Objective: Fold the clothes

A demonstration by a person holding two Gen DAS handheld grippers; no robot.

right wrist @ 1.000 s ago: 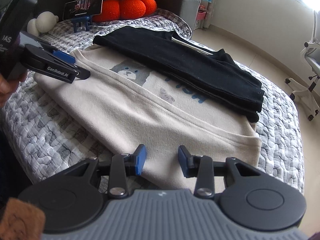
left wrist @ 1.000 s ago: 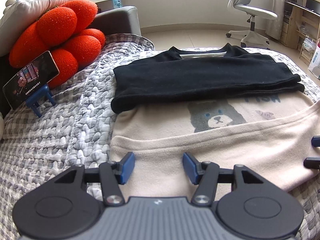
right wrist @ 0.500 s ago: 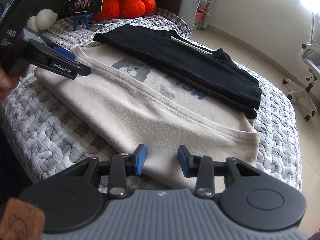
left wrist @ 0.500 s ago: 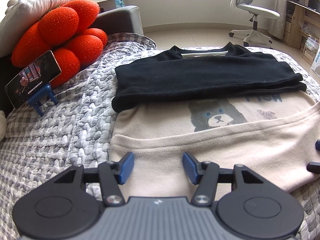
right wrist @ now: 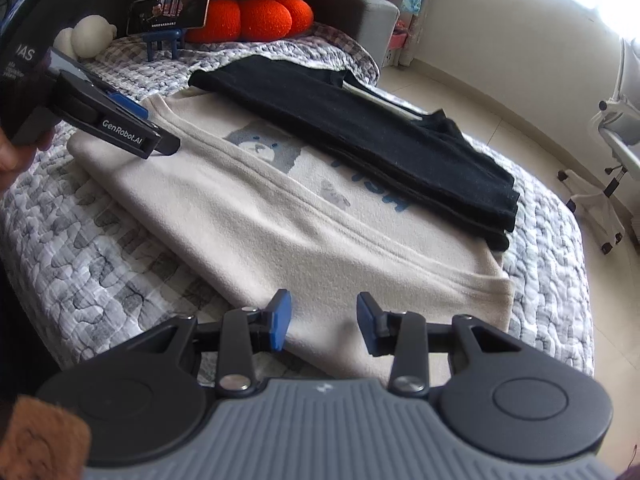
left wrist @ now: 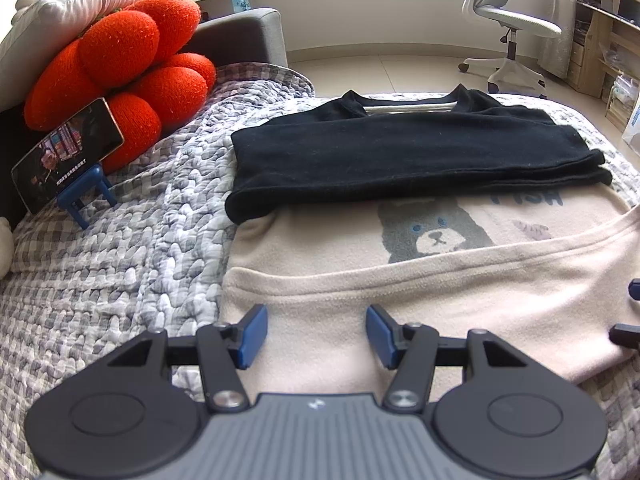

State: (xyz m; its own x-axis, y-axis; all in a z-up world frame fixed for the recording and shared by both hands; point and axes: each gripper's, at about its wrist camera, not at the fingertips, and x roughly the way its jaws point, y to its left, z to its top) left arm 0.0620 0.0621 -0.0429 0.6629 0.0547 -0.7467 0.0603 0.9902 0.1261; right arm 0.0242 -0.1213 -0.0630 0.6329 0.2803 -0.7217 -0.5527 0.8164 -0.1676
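Across the quilted bed, left wrist view: left gripper [left wrist: 316, 330], fingers spread apart and holding nothing, poised over the near folded edge of a cream sweater [left wrist: 420, 292]. Sweater lies flat on the grey quilt [left wrist: 120, 280], lower part turned up over itself, a bear print [left wrist: 432, 232] showing above the fold. Black garment [left wrist: 400, 156], folded, at 12 o'clock from the gripper, its near edge overlapping the sweater's far edge. Orange cushion [left wrist: 132, 60] at 10 o'clock; phone [left wrist: 68, 158] propped on a small blue stand [left wrist: 86, 196] leaning against it. Office chair [left wrist: 512, 28] at 1 o'clock on the floor. Tips of the right gripper [left wrist: 630, 312] at 3 o'clock, at the frame edge.

Right wrist view: right gripper [right wrist: 322, 326], fingers likewise parted and empty, above the sweater's [right wrist: 280, 232] near corner. Left gripper [right wrist: 160, 142] at 10 o'clock, held by a hand [right wrist: 16, 152], seen side-on over the sweater's far end. Black garment [right wrist: 360, 136] at 12 o'clock. Cushion [right wrist: 248, 0] and phone [right wrist: 168, 12] at 11 o'clock; a white plush toy [right wrist: 86, 36] beside the phone.
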